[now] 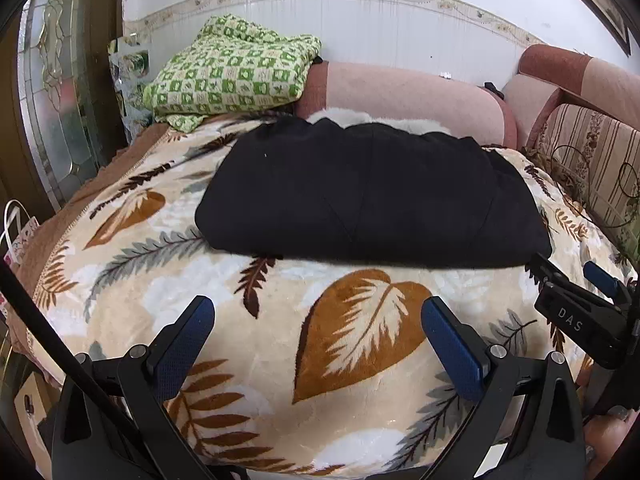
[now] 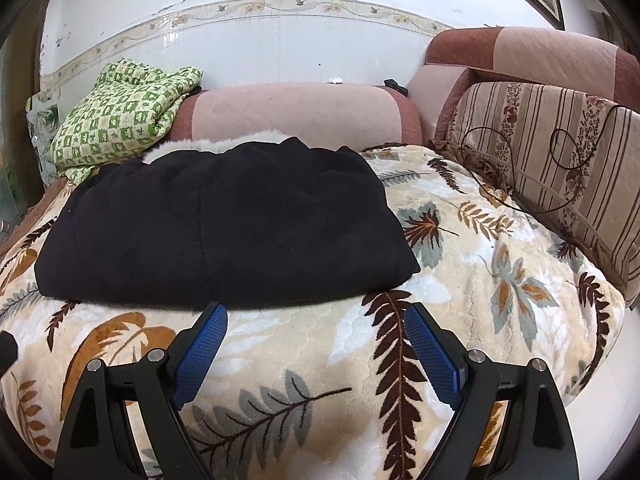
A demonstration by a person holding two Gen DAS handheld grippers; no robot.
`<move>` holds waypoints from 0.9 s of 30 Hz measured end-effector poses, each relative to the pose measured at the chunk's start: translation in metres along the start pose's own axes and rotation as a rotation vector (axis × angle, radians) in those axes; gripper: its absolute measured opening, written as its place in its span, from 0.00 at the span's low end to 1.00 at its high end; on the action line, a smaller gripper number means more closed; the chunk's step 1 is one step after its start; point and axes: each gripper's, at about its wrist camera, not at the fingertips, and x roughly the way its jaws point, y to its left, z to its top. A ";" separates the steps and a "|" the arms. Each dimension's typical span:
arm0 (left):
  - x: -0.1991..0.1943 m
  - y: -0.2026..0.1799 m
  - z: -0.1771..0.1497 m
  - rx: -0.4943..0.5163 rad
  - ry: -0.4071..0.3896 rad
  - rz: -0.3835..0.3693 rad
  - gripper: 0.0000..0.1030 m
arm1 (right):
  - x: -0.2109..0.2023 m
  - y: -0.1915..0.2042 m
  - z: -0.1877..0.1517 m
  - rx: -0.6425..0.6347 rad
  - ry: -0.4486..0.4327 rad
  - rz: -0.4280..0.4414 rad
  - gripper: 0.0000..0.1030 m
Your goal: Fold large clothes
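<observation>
Bare leaf-print blanket (image 2: 460, 264) is lying open in front; folded black garment (image 2: 224, 224), green quilt (image 2: 124, 116) and striped cushion (image 2: 560, 168) are crowding the back and right.

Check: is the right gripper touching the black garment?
Apart. The right wrist view shows the right gripper open, bare leaf-print blanket visible between its fingertips and the black garment.

Both wrist views low, facing garment (image 1: 372, 196)

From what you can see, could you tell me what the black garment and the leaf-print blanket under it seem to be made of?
Black garment: matte, thick soft fabric, perhaps fleece; no sheen. Leaf-print blanket: plush, fuzzy pile with embossed texture, likely synthetic fleece.
</observation>
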 end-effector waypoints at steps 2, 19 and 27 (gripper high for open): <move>0.005 0.000 -0.001 -0.004 0.014 -0.008 1.00 | 0.001 0.001 0.000 -0.006 0.005 0.000 0.90; 0.053 0.012 -0.012 -0.041 0.103 -0.024 1.00 | 0.017 0.007 -0.001 -0.030 0.047 -0.041 0.91; 0.059 0.019 -0.013 -0.063 0.106 -0.028 1.00 | 0.020 0.014 -0.004 -0.057 0.060 -0.048 0.91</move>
